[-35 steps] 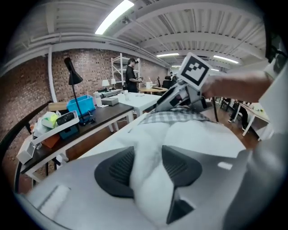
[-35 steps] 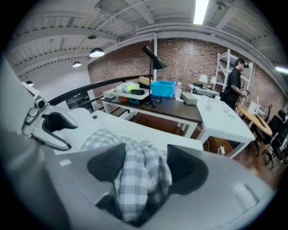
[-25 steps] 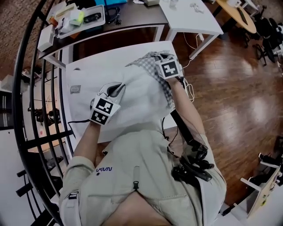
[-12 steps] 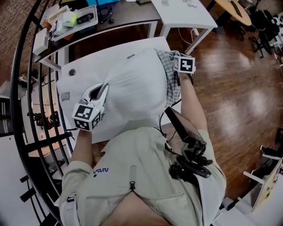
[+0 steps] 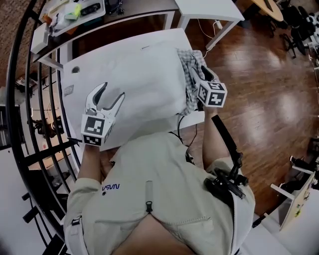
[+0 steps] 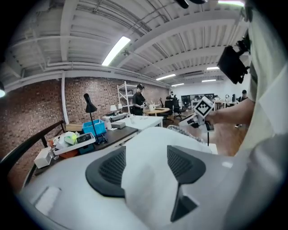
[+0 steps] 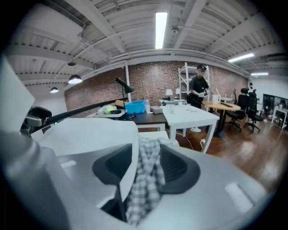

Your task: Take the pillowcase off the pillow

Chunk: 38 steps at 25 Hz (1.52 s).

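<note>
A white pillow (image 5: 144, 79) lies on the white table (image 5: 75, 99). The grey checkered pillowcase (image 5: 192, 67) is bunched along the pillow's right edge. My left gripper (image 5: 110, 95) is at the pillow's near left corner. Its jaws are opening and stand wide apart, and in the left gripper view white fabric (image 6: 144, 179) lies loosely between the pads of the left gripper (image 6: 146, 164). My right gripper (image 5: 199, 74) is at the checkered edge with its jaws opening. In the right gripper view the checkered cloth (image 7: 148, 179) hangs slack between the pads of the right gripper (image 7: 146, 168).
A dark desk (image 5: 134, 10) with a tray of small items (image 5: 75, 10) stands behind the table, and a second white table (image 5: 209, 7) is at the back right. A black railing (image 5: 45, 124) runs along the left. Wooden floor (image 5: 259, 99) lies to the right.
Both grippers, earlier shut on the cloth, now stand with jaws spread. The pillow has moved toward the table's far end. The left gripper has shifted left and nearer me.
</note>
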Motion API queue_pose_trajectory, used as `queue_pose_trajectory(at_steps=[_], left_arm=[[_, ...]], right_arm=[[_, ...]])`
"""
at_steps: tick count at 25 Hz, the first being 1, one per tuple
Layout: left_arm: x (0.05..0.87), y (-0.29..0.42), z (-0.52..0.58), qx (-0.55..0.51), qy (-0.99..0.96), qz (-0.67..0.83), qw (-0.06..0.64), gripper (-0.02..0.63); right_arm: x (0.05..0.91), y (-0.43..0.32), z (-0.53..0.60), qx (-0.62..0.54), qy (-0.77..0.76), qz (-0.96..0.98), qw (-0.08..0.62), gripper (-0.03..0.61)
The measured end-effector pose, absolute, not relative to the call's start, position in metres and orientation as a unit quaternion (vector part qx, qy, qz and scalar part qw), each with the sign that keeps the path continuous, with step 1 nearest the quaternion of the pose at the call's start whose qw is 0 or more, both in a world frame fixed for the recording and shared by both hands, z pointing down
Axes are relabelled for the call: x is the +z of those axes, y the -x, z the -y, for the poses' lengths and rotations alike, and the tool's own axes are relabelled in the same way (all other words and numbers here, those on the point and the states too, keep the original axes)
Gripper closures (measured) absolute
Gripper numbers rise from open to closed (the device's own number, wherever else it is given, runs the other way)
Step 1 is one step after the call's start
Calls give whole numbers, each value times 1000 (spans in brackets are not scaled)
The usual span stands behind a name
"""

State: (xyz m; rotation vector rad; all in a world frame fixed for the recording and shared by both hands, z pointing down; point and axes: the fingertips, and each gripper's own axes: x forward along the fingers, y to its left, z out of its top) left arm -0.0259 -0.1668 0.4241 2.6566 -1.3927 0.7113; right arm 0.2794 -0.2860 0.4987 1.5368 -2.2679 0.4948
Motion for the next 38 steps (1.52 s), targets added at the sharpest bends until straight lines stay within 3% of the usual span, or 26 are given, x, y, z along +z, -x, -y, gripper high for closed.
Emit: queue_pose_trajectory(at_steps=[2,7,8,10,12,15,17,21,25,30,34,38], left_arm=[[451,27,134,275,-856,436,39,302],[535,30,81,379,-832,400,74,249],[547,33,82,387,-826,403,74,262],[558,38,90,382,-822,415,77,384],[556,39,99,364,-823,429,80,450],[546,44,109,337,-825,447,80,502],[540,46,114,321,-828,450,87,503],[541,38,115,303,-847,424,106,423],[513,27,100,258,-873,400,110,325],[474,77,74,173,-856,470,129,318],[481,133,61,157,-815,538,146,330],[504,156,56,146,-802,557,160,359]], right_arm=[[519,-279,252,185,-545,794,197,391],[620,-294,192,245,-523,746,331,391],[636,-300,186,254,-525,732,354,402],[664,-312,179,266,-531,702,394,531],[680,-320,176,276,-534,684,413,557],[683,-323,174,279,-537,678,419,561],[683,-323,172,268,-534,676,431,563],[673,-323,168,262,-543,681,415,558],[604,-299,174,208,-561,736,317,477],[504,-208,177,111,-504,830,213,468],[506,-147,164,76,-451,855,243,469],[559,-145,172,92,-464,821,318,503]])
